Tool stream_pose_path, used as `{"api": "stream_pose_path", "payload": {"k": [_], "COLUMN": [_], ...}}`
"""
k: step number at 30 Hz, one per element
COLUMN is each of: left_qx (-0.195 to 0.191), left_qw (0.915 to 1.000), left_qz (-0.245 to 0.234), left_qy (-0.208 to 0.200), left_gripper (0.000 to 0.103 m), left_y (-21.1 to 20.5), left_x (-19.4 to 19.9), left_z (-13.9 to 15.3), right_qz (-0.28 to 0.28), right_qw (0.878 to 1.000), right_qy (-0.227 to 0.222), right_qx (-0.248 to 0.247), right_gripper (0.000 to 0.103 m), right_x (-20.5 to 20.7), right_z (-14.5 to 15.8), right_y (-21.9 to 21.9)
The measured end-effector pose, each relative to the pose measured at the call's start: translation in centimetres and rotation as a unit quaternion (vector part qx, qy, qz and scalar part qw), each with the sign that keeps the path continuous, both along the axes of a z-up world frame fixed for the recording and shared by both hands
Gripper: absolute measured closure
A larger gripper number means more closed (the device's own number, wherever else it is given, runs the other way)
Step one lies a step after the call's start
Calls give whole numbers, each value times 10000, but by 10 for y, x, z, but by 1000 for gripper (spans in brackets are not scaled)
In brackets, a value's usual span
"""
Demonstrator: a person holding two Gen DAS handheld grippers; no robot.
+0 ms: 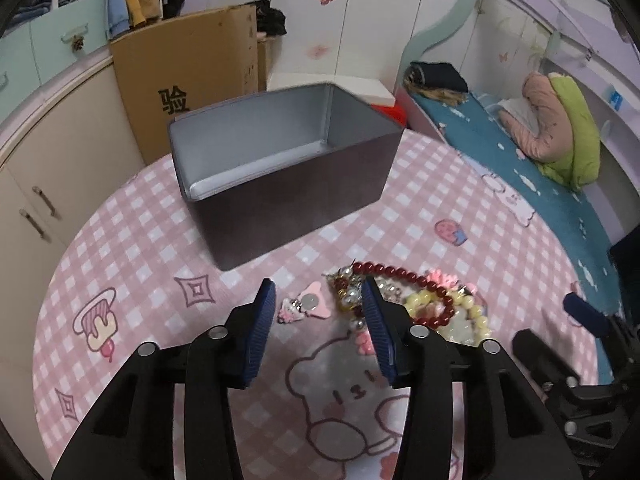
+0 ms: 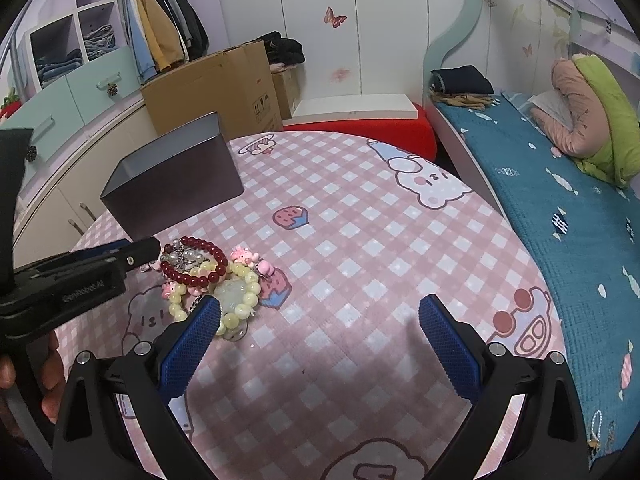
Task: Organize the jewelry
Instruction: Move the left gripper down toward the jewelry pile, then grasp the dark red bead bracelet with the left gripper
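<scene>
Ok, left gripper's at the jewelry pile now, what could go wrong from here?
1. The red bead bracelet, yellow bead bracelet and pink charms lie tangled in one heap, so lifting one may drag others along.
2. The left gripper has only a small pink charm between its pads, not yet pinched; it could slip.
3. The box stands beyond the pile, so a snagged piece may drop short of it.

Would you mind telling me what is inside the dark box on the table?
The left wrist view shows the dark box holding nothing: bare grey walls and a pale floor strip along the far wall. Its near wall hides the front floor. The jewelry pile lies outside it.
</scene>
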State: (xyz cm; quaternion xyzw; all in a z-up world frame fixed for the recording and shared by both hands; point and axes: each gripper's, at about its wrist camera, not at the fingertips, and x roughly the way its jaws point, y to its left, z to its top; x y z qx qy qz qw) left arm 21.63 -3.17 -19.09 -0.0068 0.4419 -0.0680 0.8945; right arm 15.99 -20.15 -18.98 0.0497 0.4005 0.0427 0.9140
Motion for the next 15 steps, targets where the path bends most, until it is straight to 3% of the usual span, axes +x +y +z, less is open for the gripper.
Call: {"api": "stream_pose_path", "payload": {"k": [2,9,10,13,15], "left_qx": [-9,266,304,227,168], "left_qw": [10000,9995,9994,9994,9994], "left_qz": [-11,-115,-103,-120,-129], "left_qy": [-43,91,110,249,269], "left_gripper": [45,45,47,65,67], "left_y": [-2,-10,-10,-8,-4], "left_x": [-2,4,5,9,9], "left_z": [2,-10,-11,-16,-17], "right_qz": [2,7,5,-4,-4], "right_qw": [10000,10000,10000,10000,9999], "right_qy": [3,43,49,52,50], "right_qx": [15,61,70,84,95], "right_gripper": [6,6,6,6,6], "right_x": [1,2,2,1,0], "right_z": [0,-4,-5,-6,-6], "right_y": [-1,-1,-2,-4,-5]}}
